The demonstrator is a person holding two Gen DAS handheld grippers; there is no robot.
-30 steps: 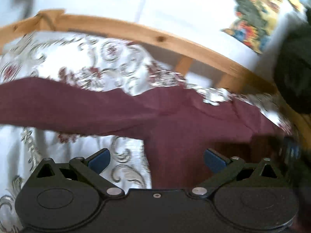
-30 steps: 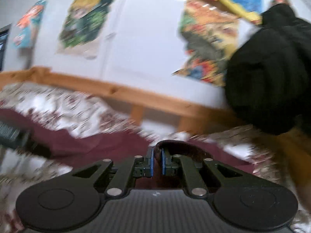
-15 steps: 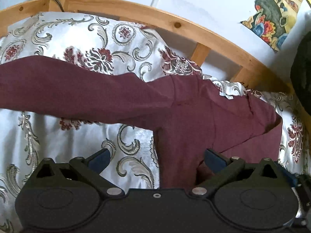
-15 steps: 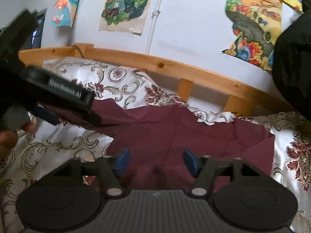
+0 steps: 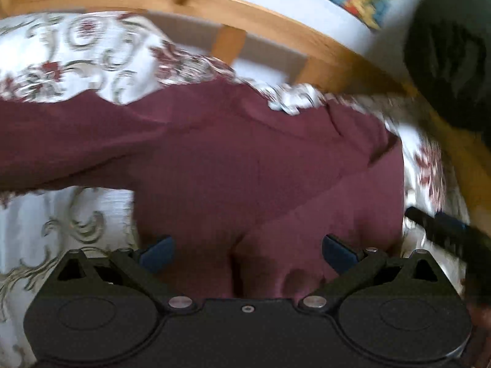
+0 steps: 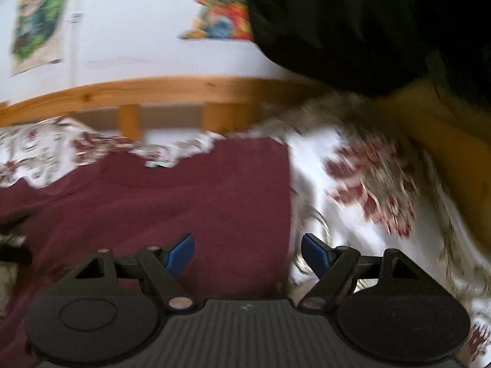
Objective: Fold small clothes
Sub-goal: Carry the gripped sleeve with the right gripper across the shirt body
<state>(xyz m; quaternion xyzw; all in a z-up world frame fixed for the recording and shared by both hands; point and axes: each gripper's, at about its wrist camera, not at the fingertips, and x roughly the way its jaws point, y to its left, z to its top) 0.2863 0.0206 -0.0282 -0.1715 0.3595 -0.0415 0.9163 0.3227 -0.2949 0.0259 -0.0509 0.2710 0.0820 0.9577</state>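
Lying on floral bedspread (image 5: 76, 61), maroon garment (image 5: 245, 168), pine bed rail (image 6: 153, 92), postered wall (image 6: 138, 30), both tools released.

One maroon garment (image 5: 245, 165), two posters (image 6: 36, 21)

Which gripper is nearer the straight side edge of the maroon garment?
Right. The right gripper straddles that edge of the maroon garment, one finger over cloth, one over the bedspread. The left gripper is over the garment's middle.
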